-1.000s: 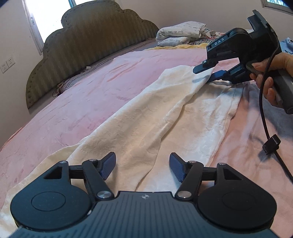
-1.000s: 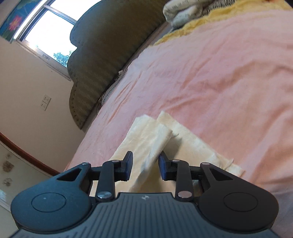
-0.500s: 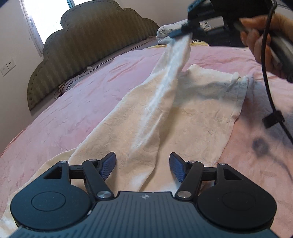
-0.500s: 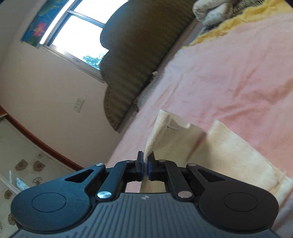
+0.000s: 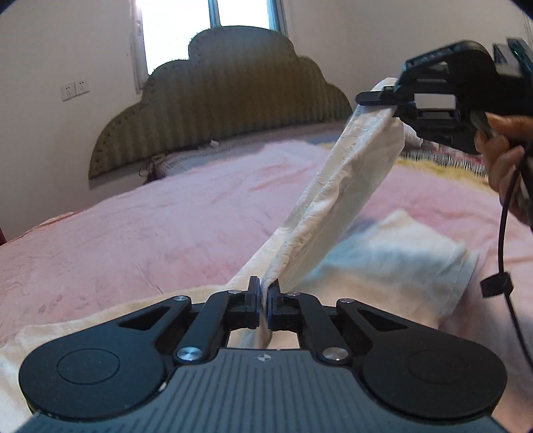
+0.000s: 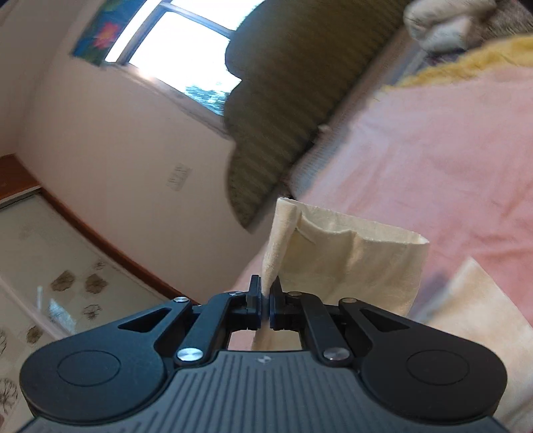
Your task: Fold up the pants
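The cream pants (image 5: 346,186) lie on the pink bedspread (image 5: 160,226). One leg is lifted and stretched between both grippers; the other leg (image 5: 399,263) lies flat on the bed. My left gripper (image 5: 264,293) is shut on the lifted leg's near part. My right gripper (image 5: 393,103) shows at the upper right of the left wrist view, shut on the leg's far end. In the right wrist view, the right gripper (image 6: 265,299) pinches the cuff (image 6: 336,256), which hangs open above the bed.
A padded olive headboard (image 5: 226,96) stands against the wall under a window. A yellow blanket (image 5: 439,163) and pillows (image 6: 443,23) lie at the bed's far right. The right gripper's black cable (image 5: 503,259) hangs beside the flat leg.
My left gripper has closed on the pant leg and lifted it. My right gripper has raised the cuff higher above the bed, stretching the leg between the two grippers.
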A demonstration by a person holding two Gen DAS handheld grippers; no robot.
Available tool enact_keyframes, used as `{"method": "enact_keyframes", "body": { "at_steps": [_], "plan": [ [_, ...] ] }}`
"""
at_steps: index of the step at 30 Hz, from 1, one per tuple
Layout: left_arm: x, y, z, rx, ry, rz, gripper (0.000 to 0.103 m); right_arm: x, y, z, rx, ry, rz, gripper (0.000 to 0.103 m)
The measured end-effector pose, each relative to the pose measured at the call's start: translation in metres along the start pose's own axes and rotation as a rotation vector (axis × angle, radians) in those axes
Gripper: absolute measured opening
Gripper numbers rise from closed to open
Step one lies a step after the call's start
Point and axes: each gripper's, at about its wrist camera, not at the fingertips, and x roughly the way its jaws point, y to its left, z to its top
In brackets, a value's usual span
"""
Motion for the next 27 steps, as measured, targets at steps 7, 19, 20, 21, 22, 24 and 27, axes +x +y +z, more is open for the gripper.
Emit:
{"method": "enact_keyframes", "body": {
  "at_steps": [7,19,20,21,22,24,27],
  "plan": [
    [0.008,-0.032,-0.027,0.158,0.159,-0.171,0.004,-0.066,-0.043,-0.034,0.010,-0.018,-0.225,0.005],
    [0.002,-0.046,-0.042,0.231,0.192,-0.217,0.004,-0.088,-0.092,-0.067,0.135,0.005,-0.359,0.005],
    [0.005,-0.048,-0.046,0.241,0.205,-0.216,0.004,-0.083,-0.093,-0.066,0.123,0.034,-0.379,0.008],
    [0.005,-0.050,-0.048,0.253,0.207,-0.214,0.004,-0.079,-0.096,-0.066,0.117,0.055,-0.400,0.008],
    [0.005,-0.051,-0.049,0.268,0.205,-0.214,0.004,-0.078,-0.098,-0.066,0.121,0.059,-0.405,0.008],
    [0.004,-0.049,-0.047,0.268,0.208,-0.224,0.006,-0.077,-0.095,-0.064,0.130,0.057,-0.406,0.009],
    [0.000,-0.039,-0.042,0.216,0.215,-0.268,0.026,-0.094,-0.084,-0.067,0.097,-0.043,-0.498,0.012]
  ]
}}
